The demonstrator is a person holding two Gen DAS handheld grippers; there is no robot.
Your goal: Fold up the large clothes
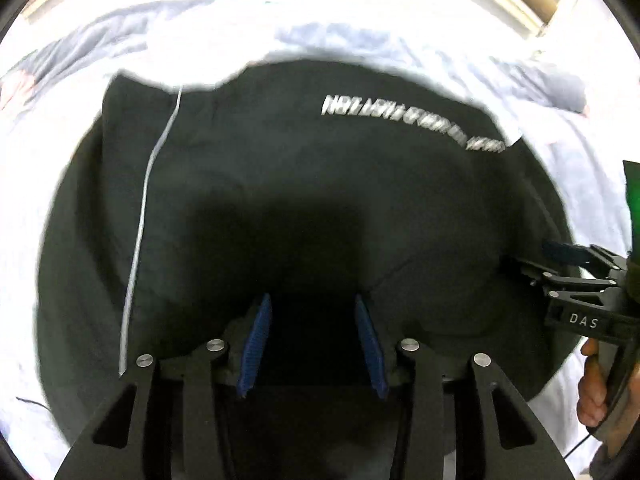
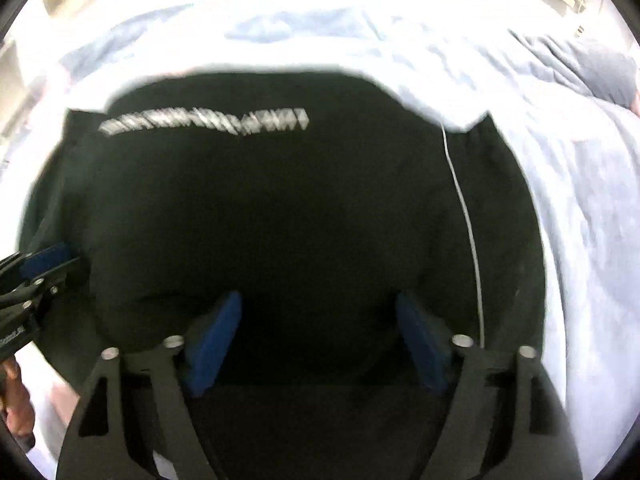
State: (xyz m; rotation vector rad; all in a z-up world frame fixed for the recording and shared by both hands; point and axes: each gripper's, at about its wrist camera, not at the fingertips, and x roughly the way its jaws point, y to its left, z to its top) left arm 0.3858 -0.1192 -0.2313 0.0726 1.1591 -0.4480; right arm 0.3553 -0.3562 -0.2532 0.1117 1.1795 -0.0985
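Black cotton garment with silver lettering (image 1: 280,184) lies spread on the pale blue bedsheet (image 1: 560,128), seemingly little folded yet; left gripper (image 1: 312,340) and right gripper (image 2: 320,340), jaws apart, hover over its near edge.

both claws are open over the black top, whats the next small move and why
Probably lower both claws and close them on the near hem. The left claw and right claw are open with nothing between the pads, hovering over the black top spread on the pale sheet. Its print sits far, so lifting the near edge would likely start a fold away.
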